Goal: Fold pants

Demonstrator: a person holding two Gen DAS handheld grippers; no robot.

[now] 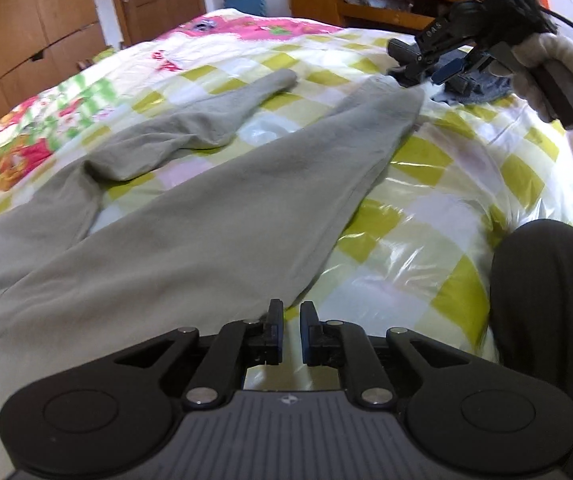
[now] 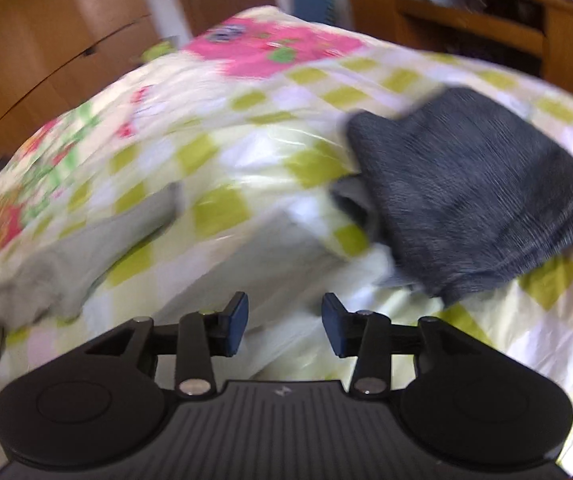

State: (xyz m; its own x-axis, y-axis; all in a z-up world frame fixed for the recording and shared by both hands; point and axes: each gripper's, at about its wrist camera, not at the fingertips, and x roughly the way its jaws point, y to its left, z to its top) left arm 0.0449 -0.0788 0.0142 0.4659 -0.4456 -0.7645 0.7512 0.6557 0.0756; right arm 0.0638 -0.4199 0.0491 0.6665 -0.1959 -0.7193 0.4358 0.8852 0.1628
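Here, the grey-green soft cotton pants (image 1: 190, 216) lie spread across the middle of the left wrist view, on a glossy quilt checked in yellow-green and white (image 1: 446, 184) that covers the bed. One leg runs from the lower left up to a cuff near the upper right; the other bends away to a narrower end at upper centre, with a wedge of bare quilt between them. In the blurred right wrist view the same pants (image 2: 98, 240) show as two pale grey strips at left and centre.

At the bottom centre of the left wrist view, the left gripper (image 1: 291, 332) has its black, blue-padded fingers drawn close together, a thin slit between them and no cloth in it; the pants' edge lies just beyond the tips. The right gripper (image 1: 432, 68) hangs at the upper right, just above the long leg's cuff, held by a hand in a white glove (image 1: 554, 68). In its own view the right gripper (image 2: 285, 320) stands apart, nothing between the pads.

A folded dark grey-blue garment (image 2: 474, 192) lies on the quilt to the right. Wooden wardrobe doors (image 1: 34, 28) fill the upper left, and a wooden desk (image 1: 350, 0) stands behind the bed.
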